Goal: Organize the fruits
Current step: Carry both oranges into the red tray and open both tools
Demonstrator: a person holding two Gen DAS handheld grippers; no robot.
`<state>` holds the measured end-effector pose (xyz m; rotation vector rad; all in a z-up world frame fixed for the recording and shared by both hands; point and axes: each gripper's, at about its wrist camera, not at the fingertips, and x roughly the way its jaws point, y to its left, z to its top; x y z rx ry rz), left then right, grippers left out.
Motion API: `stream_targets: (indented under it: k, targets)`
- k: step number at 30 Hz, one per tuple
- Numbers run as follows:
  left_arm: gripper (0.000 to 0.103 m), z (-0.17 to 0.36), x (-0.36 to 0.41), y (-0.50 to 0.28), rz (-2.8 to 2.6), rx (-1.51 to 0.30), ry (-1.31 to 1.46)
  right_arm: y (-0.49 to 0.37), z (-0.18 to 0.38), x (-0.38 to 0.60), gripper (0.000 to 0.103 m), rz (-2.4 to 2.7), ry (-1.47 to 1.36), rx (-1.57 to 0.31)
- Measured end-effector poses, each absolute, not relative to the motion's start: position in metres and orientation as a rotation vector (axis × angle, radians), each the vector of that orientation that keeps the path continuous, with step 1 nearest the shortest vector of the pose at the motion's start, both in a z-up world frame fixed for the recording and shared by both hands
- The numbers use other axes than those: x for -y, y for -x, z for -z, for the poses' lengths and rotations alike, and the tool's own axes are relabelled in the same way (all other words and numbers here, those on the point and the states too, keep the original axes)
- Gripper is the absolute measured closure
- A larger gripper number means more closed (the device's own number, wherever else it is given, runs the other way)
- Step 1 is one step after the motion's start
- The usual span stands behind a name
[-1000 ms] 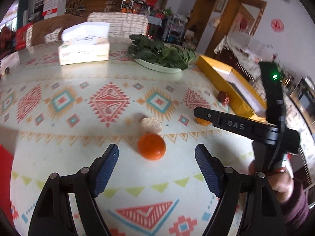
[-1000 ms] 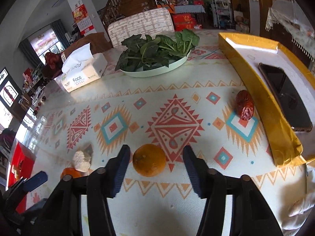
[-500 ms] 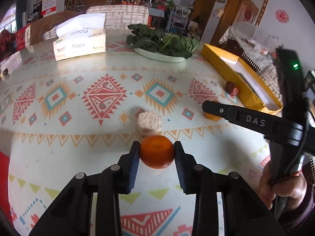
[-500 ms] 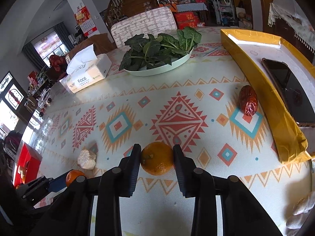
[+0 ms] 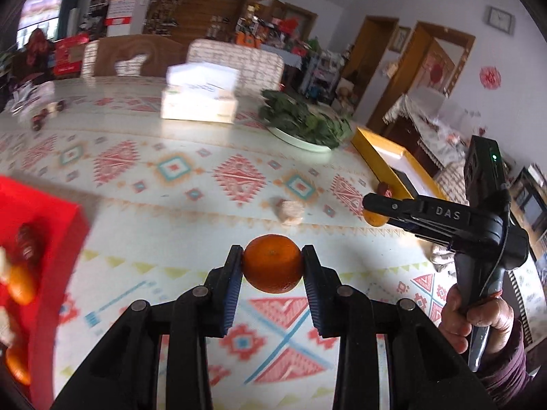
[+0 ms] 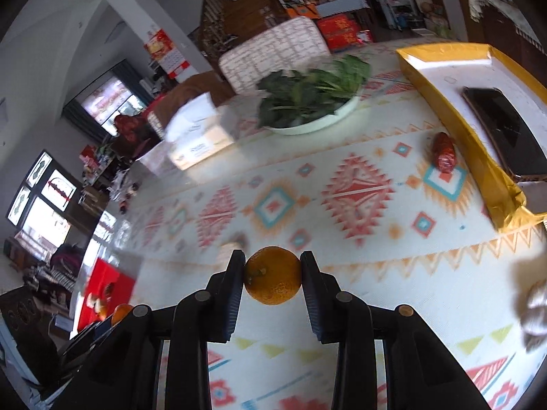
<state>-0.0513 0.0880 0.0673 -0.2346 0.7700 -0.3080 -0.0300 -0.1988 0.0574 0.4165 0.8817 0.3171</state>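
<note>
The left gripper [image 5: 272, 268] has just closed on a round orange mandarin [image 5: 272, 263], pinched between both blue pads at centre frame, above the patterned bench [image 5: 177, 167]. The right gripper [image 6: 272, 275] likewise has just clamped a second, yellower round mandarin [image 6: 272, 275].

The risk, as I judge it: each fruit sits near the pad tips, so a jerk during the carry could let the smooth ball roll out; squeezing harder could bruise it.

Both grippers tilt down towards the bench. The red box [image 5: 41, 239], holding fruit, lies at left; a hand [image 5: 478, 321] grips the right handle at lower right.
</note>
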Motion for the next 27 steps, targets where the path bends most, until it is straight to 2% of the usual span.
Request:
stream_targets:
  k: [6, 18, 27]
  targets:
    - [0.069, -0.069, -0.153, 0.089, 0.207, -0.732, 0.312, 0.049, -0.073, 0.138, 0.067, -0.420, -0.358, -0.877]
    - [0.069, -0.051, -0.297, 0.149, -0.087, -0.709, 0.450, 0.079, -0.074, -0.042, 0.067, -0.732, -0.190, -0.934]
    - [0.069, -0.031, -0.337, 0.158, -0.155, -0.725, 0.497, 0.091, -0.054, -0.134, 0.067, -0.839, -0.086, -0.999]
